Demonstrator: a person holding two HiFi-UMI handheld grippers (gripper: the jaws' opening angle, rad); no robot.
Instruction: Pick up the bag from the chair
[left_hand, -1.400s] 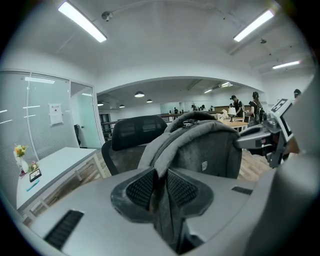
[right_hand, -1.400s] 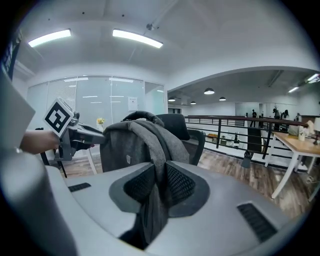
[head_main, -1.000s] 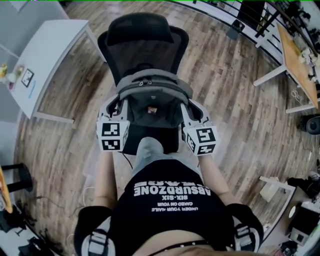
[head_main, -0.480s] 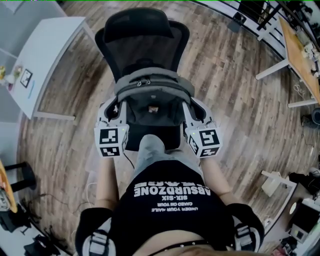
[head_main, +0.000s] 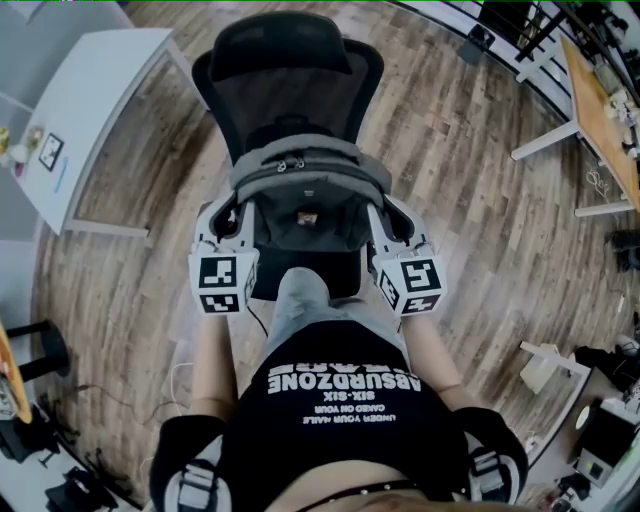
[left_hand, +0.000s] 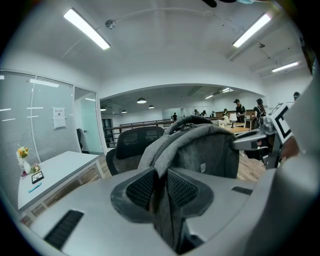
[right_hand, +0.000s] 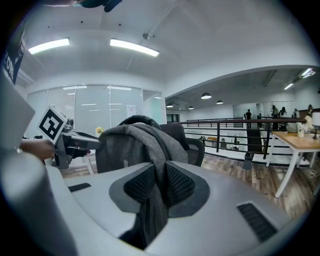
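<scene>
A grey backpack (head_main: 305, 195) stands upright in front of a black mesh office chair (head_main: 285, 75). My left gripper (head_main: 232, 222) is shut on the bag's left shoulder strap (left_hand: 159, 165), which runs between its ribbed pads. My right gripper (head_main: 385, 222) is shut on the right strap (right_hand: 156, 162) in the same way. In the left gripper view the bag (left_hand: 200, 150) rises ahead with the chair (left_hand: 135, 142) behind it. In the right gripper view the bag (right_hand: 127, 147) stands ahead and the other gripper's marker cube (right_hand: 51, 124) shows at left.
A white table (head_main: 85, 110) stands at the left, a wooden desk (head_main: 600, 110) at the far right. Wood-plank floor surrounds the chair. Dark gear lies at the lower left (head_main: 40, 430) and boxes at the lower right (head_main: 590, 420). A railing (right_hand: 235, 130) runs behind.
The bag and both grippers have shifted slightly toward me and up; both stay shut on the straps.
</scene>
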